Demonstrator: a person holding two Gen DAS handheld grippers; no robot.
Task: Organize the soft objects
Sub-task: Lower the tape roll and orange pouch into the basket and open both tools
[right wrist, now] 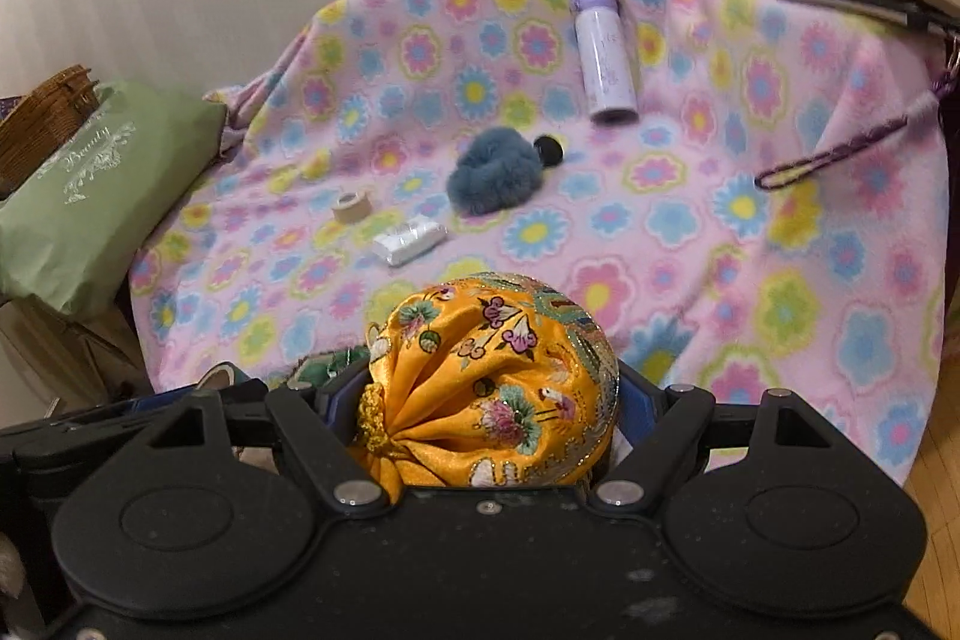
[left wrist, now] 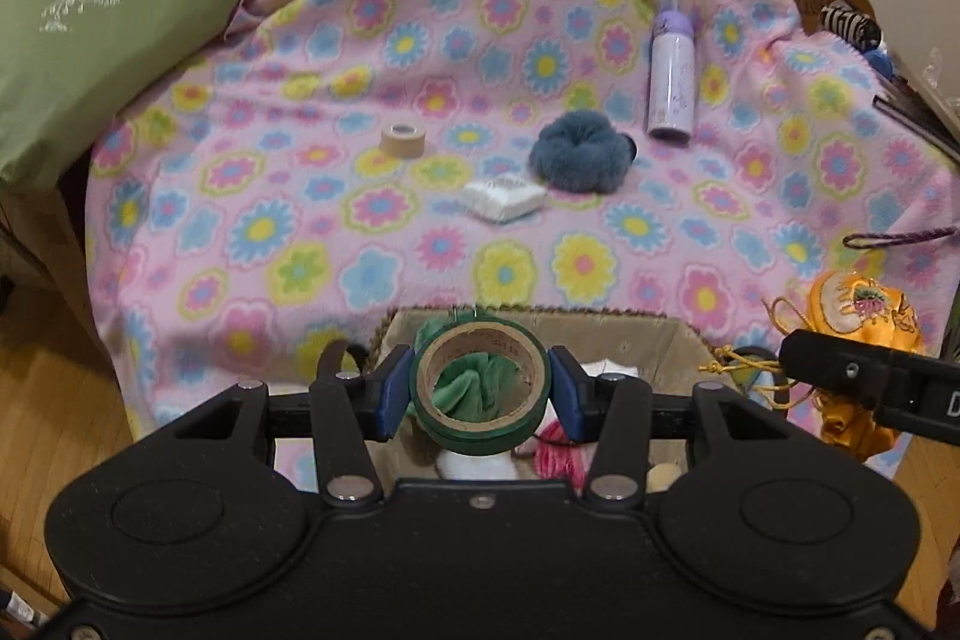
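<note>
1. The left gripper [left wrist: 480, 391] pinches a roll of green tape [left wrist: 480, 388] between its blue fingers [left wrist: 393, 391], held above an open box [left wrist: 672, 340] at the near edge of the flowered blanket [left wrist: 300, 220]
2. The right gripper [right wrist: 489, 400] is clamped on a yellow embroidered pouch [right wrist: 492, 382], its fingers wide around the bulky cloth; in the left view the pouch hangs just right of the box
3. The box already holds soft things: a green cloth [left wrist: 474, 382], something pink and something white
4. The step in hand looks like carrying both items to the box for dropping
5. Next, each gripper needs to sit over the box opening before the fingers spread, one at a time so they do not collide
6. Waiting on the blanket: a blue fluffy scrunchie [left wrist: 579, 151], a white packet [left wrist: 507, 197], a tan tape roll [left wrist: 403, 139] and a lilac bottle [left wrist: 672, 76]
</note>
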